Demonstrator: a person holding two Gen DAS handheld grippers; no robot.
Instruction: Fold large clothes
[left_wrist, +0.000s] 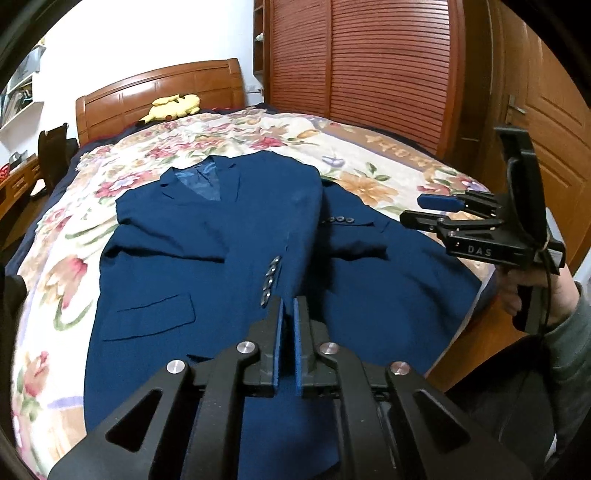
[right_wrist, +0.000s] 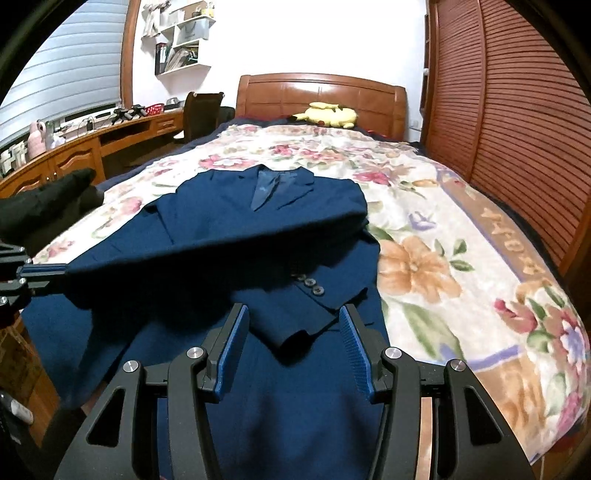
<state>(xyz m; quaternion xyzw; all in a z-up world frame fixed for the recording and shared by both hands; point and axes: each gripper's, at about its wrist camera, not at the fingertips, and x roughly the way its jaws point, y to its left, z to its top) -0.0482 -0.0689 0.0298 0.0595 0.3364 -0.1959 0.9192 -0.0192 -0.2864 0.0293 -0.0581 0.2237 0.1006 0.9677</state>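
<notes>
A dark blue suit jacket (left_wrist: 207, 258) lies front up on the floral bedspread, collar toward the headboard; it also shows in the right wrist view (right_wrist: 258, 229). My left gripper (left_wrist: 288, 306) is shut on the cuff end of the jacket's sleeve (left_wrist: 295, 229) and holds it lifted over the jacket's front; in the right wrist view that gripper (right_wrist: 48, 275) sits at the left edge with the sleeve (right_wrist: 221, 243) stretched across. My right gripper (right_wrist: 291, 314) is open and empty above the other sleeve (right_wrist: 314, 299), which lies folded across the jacket with its cuff buttons showing; it also appears in the left wrist view (left_wrist: 417, 208).
The floral bedspread (right_wrist: 443, 236) covers the bed. A yellow plush toy (right_wrist: 328, 114) lies by the wooden headboard (right_wrist: 317, 88). A slatted wooden wardrobe (right_wrist: 517, 110) stands at the right, a desk (right_wrist: 92, 144) and chair at the left. A dark garment (right_wrist: 44, 206) lies at the left bed edge.
</notes>
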